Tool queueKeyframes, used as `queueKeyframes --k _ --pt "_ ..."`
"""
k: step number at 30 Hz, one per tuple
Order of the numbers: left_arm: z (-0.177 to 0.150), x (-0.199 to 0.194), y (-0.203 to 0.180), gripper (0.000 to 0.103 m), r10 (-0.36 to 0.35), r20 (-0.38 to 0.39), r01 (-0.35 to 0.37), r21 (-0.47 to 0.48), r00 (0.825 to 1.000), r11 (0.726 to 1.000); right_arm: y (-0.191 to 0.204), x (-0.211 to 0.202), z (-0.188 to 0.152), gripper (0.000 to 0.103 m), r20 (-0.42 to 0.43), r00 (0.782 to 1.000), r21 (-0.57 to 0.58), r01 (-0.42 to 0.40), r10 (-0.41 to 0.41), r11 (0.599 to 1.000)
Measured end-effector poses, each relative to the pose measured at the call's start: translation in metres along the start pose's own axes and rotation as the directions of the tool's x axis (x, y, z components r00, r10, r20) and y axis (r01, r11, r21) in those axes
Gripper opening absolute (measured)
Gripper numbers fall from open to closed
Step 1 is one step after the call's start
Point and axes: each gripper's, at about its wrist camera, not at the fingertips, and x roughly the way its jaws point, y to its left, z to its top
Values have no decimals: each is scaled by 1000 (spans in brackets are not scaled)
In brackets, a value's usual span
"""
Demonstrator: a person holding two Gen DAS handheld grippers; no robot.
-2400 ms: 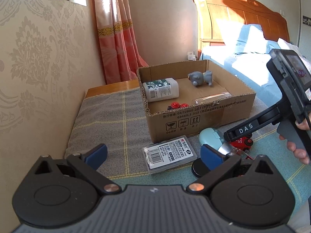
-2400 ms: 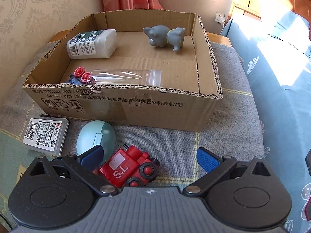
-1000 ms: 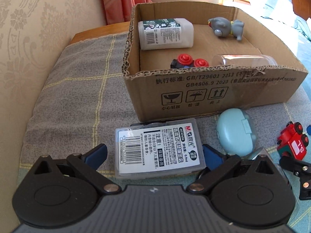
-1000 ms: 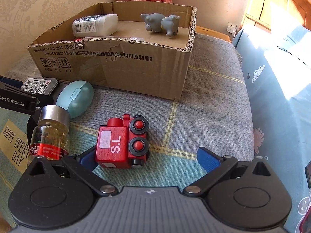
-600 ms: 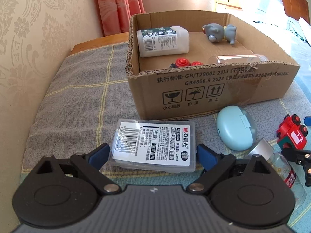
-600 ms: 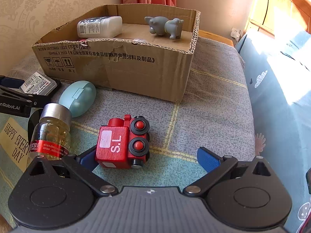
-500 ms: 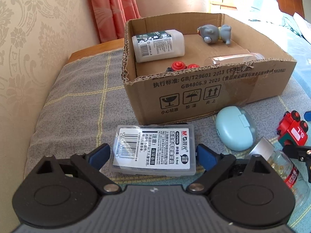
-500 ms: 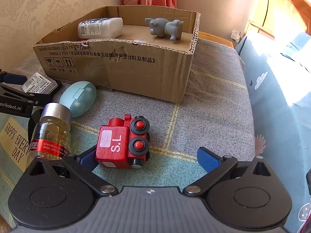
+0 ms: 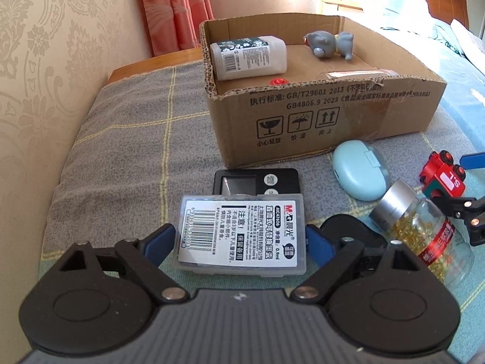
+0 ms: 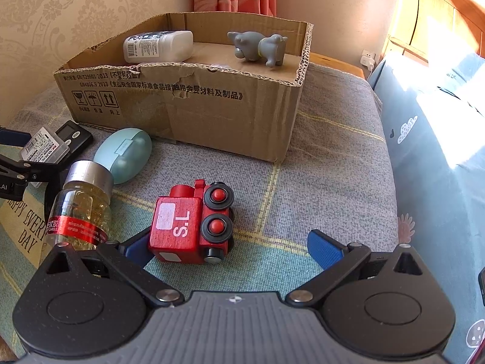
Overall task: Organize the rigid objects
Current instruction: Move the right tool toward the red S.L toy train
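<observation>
Left gripper [image 9: 241, 239] closing around the clear labelled plastic case [image 9: 242, 236], blue pads at both its ends, case lifted over a black timer [image 9: 257, 180], right gripper [image 10: 230, 245] wide open, holding nothing, its left finger beside the red toy train [image 10: 194, 223] lying on the blanket [image 10: 333, 166], near the cardboard box [image 10: 194, 103]

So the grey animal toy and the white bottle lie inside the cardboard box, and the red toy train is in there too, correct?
Not the train. The right wrist view shows the red toy train outside the cardboard box, on the blanket in front of it. The grey animal toy and the white bottle do lie inside.
</observation>
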Motion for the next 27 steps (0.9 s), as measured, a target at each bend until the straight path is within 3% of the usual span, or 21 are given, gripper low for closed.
queueKeyframes --k 9,27 --pt "-22 -14 5 91 -5 -14 5 -30 1000 1000 1 -3 -5 103 23 1000 -9 -7 7 1000" --pt "-22 -12 12 95 -14 -17 13 -36 1000 999 20 3 9 103 -1 996 -122 -94 94 988"
